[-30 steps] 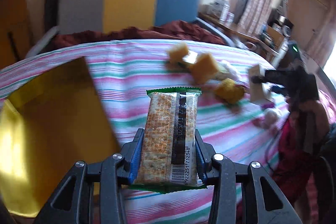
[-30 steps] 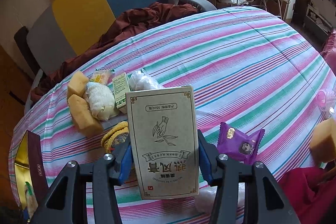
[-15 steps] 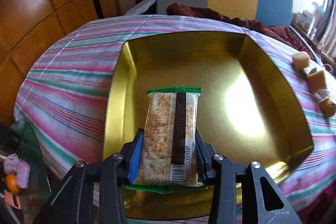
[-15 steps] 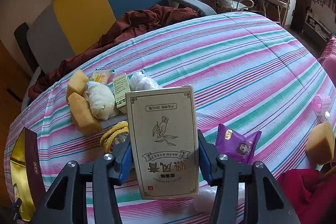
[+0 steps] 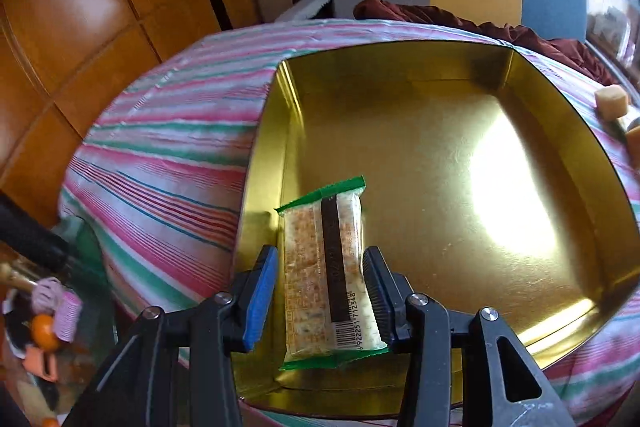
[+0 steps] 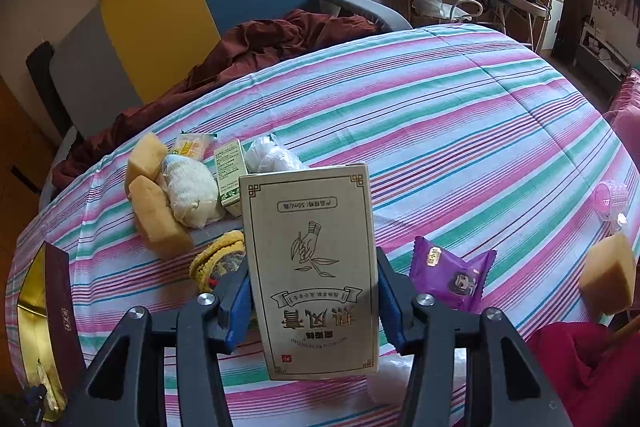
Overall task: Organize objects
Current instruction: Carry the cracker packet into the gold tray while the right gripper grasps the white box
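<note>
Your left claw [image 5: 320, 291] swung from striped bed to over gold tray [image 5: 420, 131]; jaws just eased apart, cracker pack [image 5: 324, 267] loose between, long axis along fingers. Right claw [image 6: 312, 291] clamps upright box [image 6: 308, 267].

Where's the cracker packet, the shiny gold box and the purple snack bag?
Green-edged cracker packet [image 5: 324, 267], left wrist view, middle of its clear wrapper.
Shiny gold metal box [image 5: 440, 163], left wrist view, bare floor inside it.
Purple plastic snack bag [image 6: 452, 277], right wrist view, middle of its front.
</note>
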Tool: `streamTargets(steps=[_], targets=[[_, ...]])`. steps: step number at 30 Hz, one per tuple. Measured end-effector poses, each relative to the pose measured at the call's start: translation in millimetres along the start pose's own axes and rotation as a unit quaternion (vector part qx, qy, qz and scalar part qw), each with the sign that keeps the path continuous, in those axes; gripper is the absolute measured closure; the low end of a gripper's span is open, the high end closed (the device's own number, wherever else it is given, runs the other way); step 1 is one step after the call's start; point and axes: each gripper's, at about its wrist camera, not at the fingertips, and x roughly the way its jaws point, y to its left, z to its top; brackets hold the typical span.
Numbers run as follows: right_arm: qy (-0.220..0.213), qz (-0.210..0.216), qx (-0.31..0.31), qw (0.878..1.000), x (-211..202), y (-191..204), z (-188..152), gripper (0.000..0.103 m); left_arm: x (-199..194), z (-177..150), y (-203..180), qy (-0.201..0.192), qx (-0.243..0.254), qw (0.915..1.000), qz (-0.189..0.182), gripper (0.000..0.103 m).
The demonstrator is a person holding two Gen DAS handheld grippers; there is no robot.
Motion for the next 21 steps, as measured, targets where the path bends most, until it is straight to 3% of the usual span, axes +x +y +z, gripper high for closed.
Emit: streamTargets(steps=[5,13,17,21], targets=[[-0.018,0.008,0.009,1.0,-7.6,-2.9,1.1,0.05,-13.2,0.6,5.5,-0.024,-0.009,0.9996,0.008,0.057],[-0.06,0.04,0.019,0.997,-43.1,5.3,-3.3,0.05,-42.7,2.7,34.4,-0.053,-0.06,0.9966,-0.018,0.056],[-0.071,0.083,-0.019,0.994,-69.8,48.7,-7.9,0.05,-50.9,1.2,46.7,-0.06,-0.08,0.9947,-0.025,0.054],[-0.059,0.152,-0.091,0.982,-90.2,123.9,-20.4,0.05,-55.4,-5.2,60.6,-0.062,-0.099,0.9927,-0.03,0.054]])
